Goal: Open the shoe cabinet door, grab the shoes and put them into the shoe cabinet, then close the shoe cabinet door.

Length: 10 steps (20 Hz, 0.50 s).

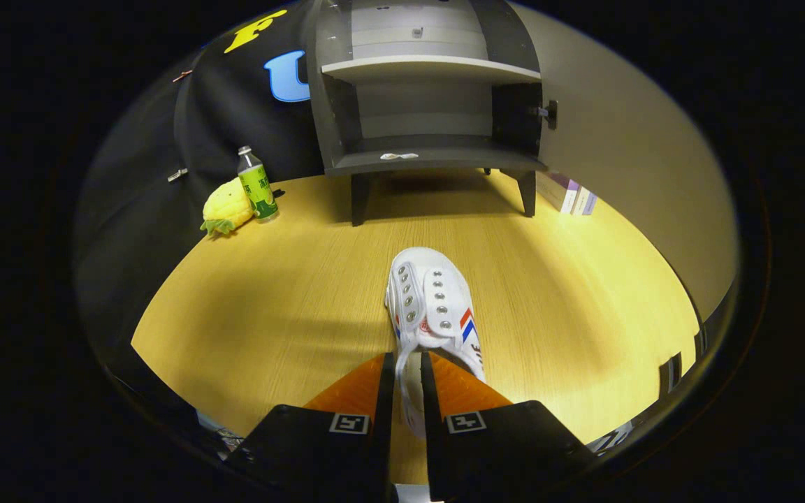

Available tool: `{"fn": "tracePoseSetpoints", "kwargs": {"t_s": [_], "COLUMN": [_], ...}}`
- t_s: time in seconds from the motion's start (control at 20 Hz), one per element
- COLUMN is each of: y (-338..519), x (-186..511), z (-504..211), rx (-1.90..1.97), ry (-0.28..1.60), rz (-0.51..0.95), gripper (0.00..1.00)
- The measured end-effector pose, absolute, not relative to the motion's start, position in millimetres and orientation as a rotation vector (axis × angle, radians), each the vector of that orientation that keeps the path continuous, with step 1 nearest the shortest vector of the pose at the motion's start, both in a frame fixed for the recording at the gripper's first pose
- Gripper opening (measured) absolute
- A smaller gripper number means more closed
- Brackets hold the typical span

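Pinched narrowly between the nearly closed fingers of the gripper (408, 370), the white canvas lace-up shoe (433, 307) could be dropped short of the open grey wooden shoe cabinet (430, 162) beyond.

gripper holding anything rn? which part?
Yes: the gripper is shut on the white shoe, both fingers pinching its heel-end rim, toe pointing at the open shoe cabinet.

Gripper (408, 360), lower centre of frame: two fingers (357, 391) reaching forward and up from the bottom edge, near-parallel, tips close together with a narrow gap between them. Each finger base carries a square marker tag. Both fingers press on the shoe's (434, 307) heel end.
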<state>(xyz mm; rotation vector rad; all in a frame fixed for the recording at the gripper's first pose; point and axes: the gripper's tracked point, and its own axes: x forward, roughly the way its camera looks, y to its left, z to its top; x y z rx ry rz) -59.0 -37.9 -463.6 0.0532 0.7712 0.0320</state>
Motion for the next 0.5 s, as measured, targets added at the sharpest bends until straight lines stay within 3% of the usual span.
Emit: {"fn": "tracePoseSetpoints", "kwargs": {"t_s": [0.5], "y": [-38], "x": [-42], "z": [-488], "rx": [0.04], "ry": [0.758], "rz": [-0.004], "gripper": [0.26]}}
